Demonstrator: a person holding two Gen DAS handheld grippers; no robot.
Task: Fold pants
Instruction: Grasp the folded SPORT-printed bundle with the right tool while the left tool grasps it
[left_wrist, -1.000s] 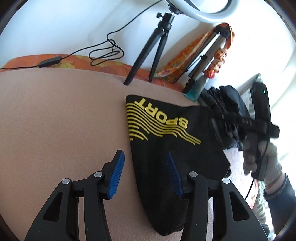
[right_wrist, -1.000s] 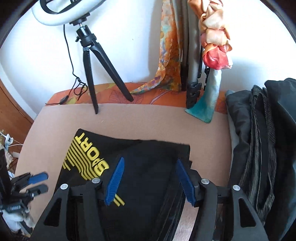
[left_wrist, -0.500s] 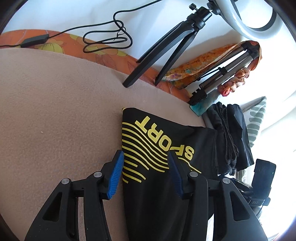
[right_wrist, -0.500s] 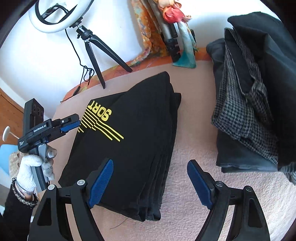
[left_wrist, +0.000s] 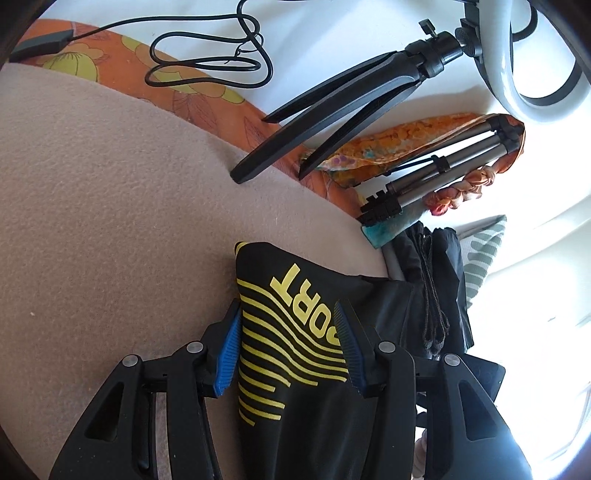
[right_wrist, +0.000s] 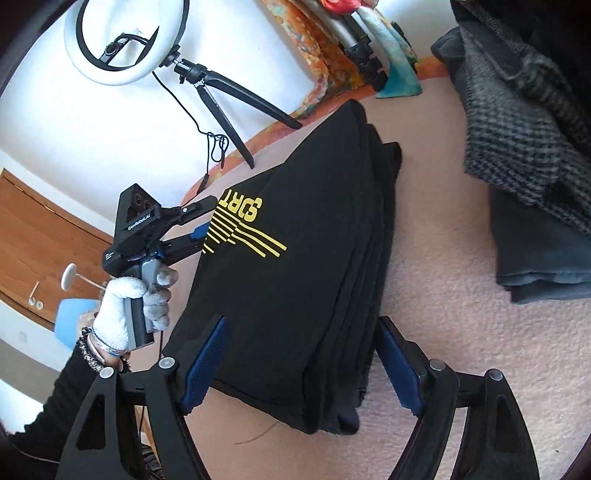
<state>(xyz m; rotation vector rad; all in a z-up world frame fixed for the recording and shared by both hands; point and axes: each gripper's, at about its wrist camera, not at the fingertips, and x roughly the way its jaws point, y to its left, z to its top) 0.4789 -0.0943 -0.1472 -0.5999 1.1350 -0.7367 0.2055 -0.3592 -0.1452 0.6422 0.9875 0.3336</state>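
1. Pants: black, with yellow lettering and stripes, lying as a compact multi-layer bundle on the beige fleece-covered counter. Several stacked fold edges show along the bundle's right side in the right wrist view.
2. Left tongs: spread apart, the blue pads either side of the printed end of the pants. From the right wrist view the left tongs sit at the bundle's left edge, upper arm above the print and lower arm at or under the edge. No clamping visible; whether the pads touch cloth cannot be told.
3. Right tongs: spread wide, straddling the near end of the bundle, one pad over the top layer and the other out beyond the stacked edges. Nothing gripped.
4. Progress, as a judgement: folding looks essentially done. The garment is reduced to a tidy wedge with layers roughly aligned, only slightly stepped.
5. Left to do, as a judgement: at most a final squaring of the edges, or lifting the bundle across to the pile of dark clothes lying to its right, apart from it.
6. Surroundings: ring light on tripod at the counter's back edge; folded tripod leaning against the wall.
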